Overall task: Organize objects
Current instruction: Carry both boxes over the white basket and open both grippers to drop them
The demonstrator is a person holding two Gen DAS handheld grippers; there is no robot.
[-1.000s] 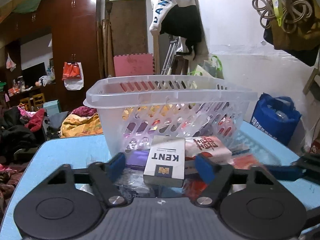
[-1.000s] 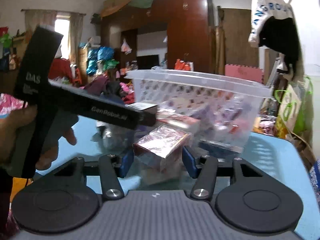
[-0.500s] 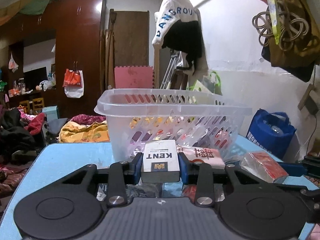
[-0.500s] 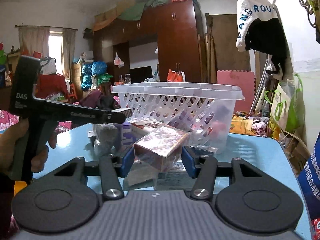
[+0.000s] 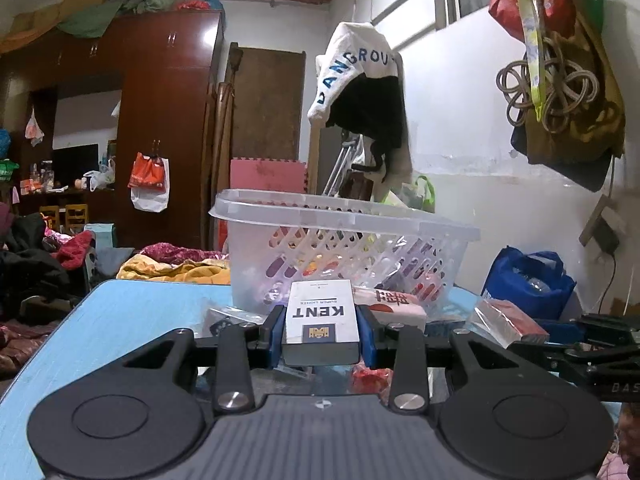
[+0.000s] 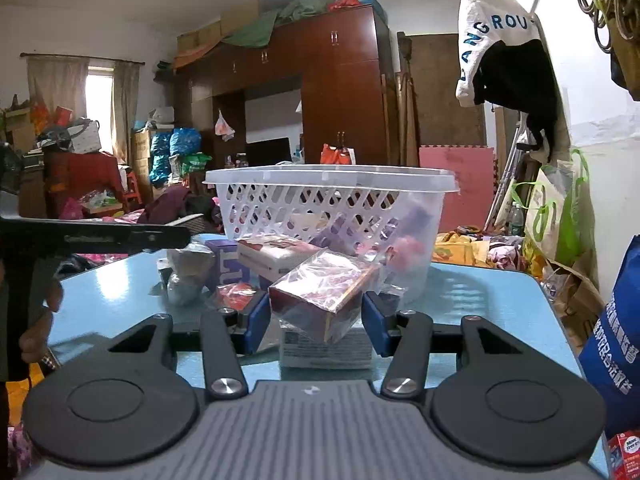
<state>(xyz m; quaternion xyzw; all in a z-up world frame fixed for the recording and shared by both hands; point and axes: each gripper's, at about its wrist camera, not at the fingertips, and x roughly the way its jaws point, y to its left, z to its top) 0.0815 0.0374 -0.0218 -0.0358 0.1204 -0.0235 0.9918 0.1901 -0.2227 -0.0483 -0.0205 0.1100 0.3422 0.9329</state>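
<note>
Fingers of the left gripper are pinched on the white KENT pack, both blue pads pressed flat to its sides; the pack is held flat just in front of the clear basket, near the tabletop. Fingers of the right gripper are pinched on a red box in crinkled film, held tilted over a white carton lying on the blue table.

Progress, judged: partly done. Several coloured items are seen through the basket's lattice, so some sorting is taken as finished; neither held pack is yet over the rim.

Count, loose on the table as far as can be made out:
- held packs: two, one per gripper
- red-and-white pack: one
- purple box: one
- grey bagged lump: one
- small red packet: one
- white carton: one

Items inside the basket cannot be counted; the lattice hides them. Left to do: both held packs and the loose items to be put in the basket.
</note>
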